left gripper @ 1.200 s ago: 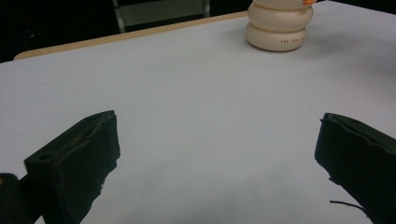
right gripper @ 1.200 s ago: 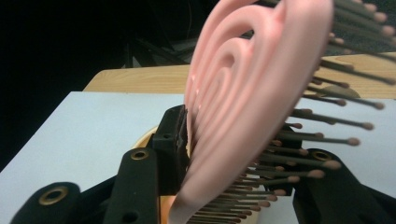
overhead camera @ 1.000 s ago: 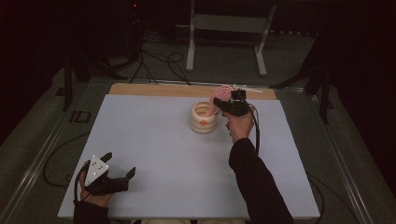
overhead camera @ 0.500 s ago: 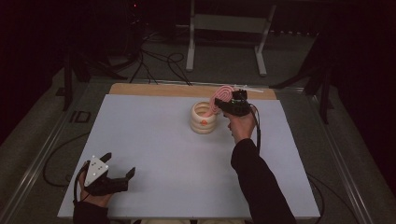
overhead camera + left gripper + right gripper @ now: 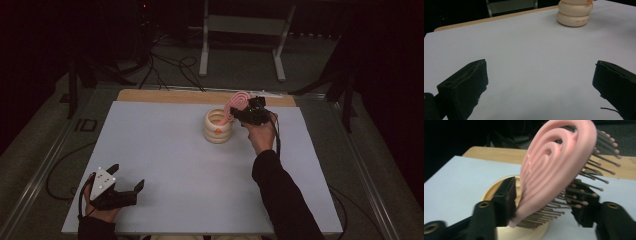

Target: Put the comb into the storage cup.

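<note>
Pink hairbrush (image 5: 556, 167): looped, ridged plastic back of nested teardrop arcs, dark thin bristles with rounded tips fanning out on one side. Standing near upright, tilted, lower end down inside the mouth of the cream holder (image 5: 218, 126), broad head up above the rim (image 5: 236, 102). Cream holder: squat, ringed like stacked rounded bands, open top, small orange mark on the front, fine print round the lowest band (image 5: 574, 15). Upright on the white tabletop, toward the far middle, just short of the wooden strip at the back edge
</note>
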`<state>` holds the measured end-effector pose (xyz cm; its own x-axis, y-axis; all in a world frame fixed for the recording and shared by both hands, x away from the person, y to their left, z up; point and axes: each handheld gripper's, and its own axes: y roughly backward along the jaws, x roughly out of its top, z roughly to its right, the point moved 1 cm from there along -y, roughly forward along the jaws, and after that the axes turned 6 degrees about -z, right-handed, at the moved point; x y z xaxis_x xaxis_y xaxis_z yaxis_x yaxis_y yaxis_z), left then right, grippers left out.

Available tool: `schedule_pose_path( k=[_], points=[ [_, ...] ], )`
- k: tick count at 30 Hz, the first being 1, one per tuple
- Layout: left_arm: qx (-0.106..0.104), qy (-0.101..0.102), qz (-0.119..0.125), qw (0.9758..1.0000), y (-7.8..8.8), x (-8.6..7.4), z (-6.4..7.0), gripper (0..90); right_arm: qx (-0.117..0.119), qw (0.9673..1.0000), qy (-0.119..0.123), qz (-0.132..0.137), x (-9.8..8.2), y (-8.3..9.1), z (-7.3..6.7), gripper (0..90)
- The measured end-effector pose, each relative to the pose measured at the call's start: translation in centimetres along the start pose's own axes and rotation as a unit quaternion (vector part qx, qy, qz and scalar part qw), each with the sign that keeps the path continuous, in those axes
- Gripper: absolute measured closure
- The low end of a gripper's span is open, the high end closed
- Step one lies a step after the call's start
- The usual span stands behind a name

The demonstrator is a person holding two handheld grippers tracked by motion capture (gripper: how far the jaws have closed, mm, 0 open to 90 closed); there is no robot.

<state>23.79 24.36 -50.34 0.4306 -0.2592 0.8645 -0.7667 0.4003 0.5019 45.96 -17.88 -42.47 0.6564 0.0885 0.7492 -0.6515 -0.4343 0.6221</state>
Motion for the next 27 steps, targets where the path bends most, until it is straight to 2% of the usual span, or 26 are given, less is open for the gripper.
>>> schedule_pose_path(
  k=[6,7,11,12,16,19,22,23,27],
  points=[
    [0.000,0.000,0.000,1.0000,0.0,0.0,0.0,0.8,-0.006,0.9999,0.014,-0.005,0.0,0.4,0.0,31.2],
    [0.000,0.001,0.000,1.0000,0.0,0.0,0.0,0.8,-0.007,0.9997,0.023,-0.006,-0.1,0.6,-0.1,27.3],
    [0.000,0.001,0.000,1.0000,0.0,0.0,0.0,0.8,-0.008,0.9996,0.028,-0.006,-0.1,0.7,-0.1,25.9],
    [0.000,0.001,0.000,1.0000,0.0,0.0,0.0,0.8,-0.008,0.9990,0.045,-0.007,-0.2,1.0,-0.3,21.3],
    [0.000,0.001,0.000,1.0000,0.0,0.0,0.0,0.8,-0.003,0.9979,0.064,-0.008,-0.4,1.3,-0.5,14.1],
    [0.000,0.000,0.001,1.0000,0.0,0.0,0.0,0.8,-0.005,0.9967,0.080,-0.011,-0.6,1.5,-0.7,11.4],
    [0.001,0.000,0.001,1.0000,0.0,0.0,0.0,0.8,-0.007,0.9963,0.085,-0.012,-0.7,1.5,-0.8,10.9],
    [0.001,0.001,0.001,1.0000,0.0,0.0,0.0,0.8,-0.016,0.9950,0.098,-0.016,-1.1,1.5,-0.9,10.3],
    [0.001,0.001,0.002,1.0000,0.0,0.0,0.0,0.8,-0.017,0.9948,0.100,-0.014,-1.4,1.7,-0.9,10.1]
  ],
)
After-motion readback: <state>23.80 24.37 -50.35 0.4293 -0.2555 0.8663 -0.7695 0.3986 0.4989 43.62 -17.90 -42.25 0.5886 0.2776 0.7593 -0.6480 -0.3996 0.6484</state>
